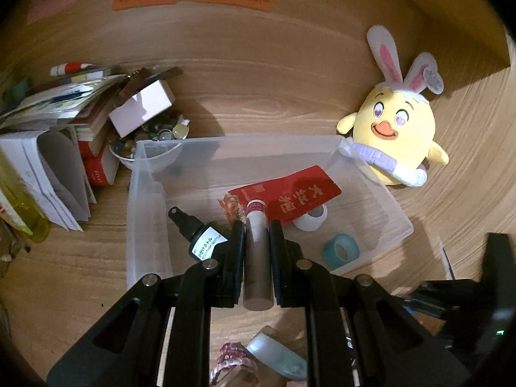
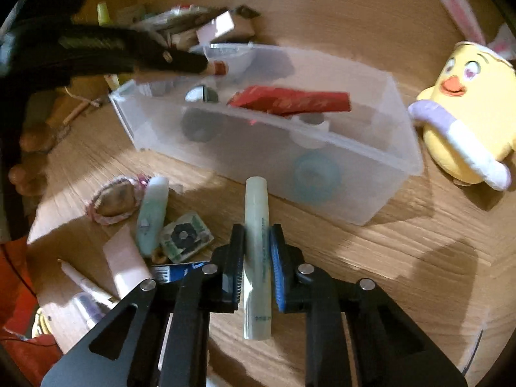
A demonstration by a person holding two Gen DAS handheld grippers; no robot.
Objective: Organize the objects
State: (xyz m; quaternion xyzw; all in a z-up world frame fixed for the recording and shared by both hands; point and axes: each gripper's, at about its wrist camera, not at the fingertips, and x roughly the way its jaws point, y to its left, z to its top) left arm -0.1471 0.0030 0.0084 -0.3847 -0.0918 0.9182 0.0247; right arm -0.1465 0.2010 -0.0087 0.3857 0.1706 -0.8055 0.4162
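Observation:
My left gripper (image 1: 256, 229) is shut on a brown tube with a red-and-white cap (image 1: 256, 251), held over the near side of a clear plastic bin (image 1: 142, 174). Inside the bin lie a red packet (image 1: 290, 198), a black spray bottle (image 1: 196, 235), a white tape roll (image 1: 311, 219) and a blue tape roll (image 1: 340, 250). My right gripper (image 2: 257, 232) is shut on a pale green tube (image 2: 256, 251) above the wooden table, just in front of the bin (image 2: 354, 161). In the right wrist view the left gripper (image 2: 180, 59) reaches over the bin's left end.
A yellow chick plush with rabbit ears (image 1: 396, 129) sits right of the bin. Books, papers and a bowl of beads (image 1: 148, 142) crowd the left. Loose items lie before the bin: a mint tube (image 2: 151, 216), a green card (image 2: 185, 237), a pink pouch (image 2: 113, 201).

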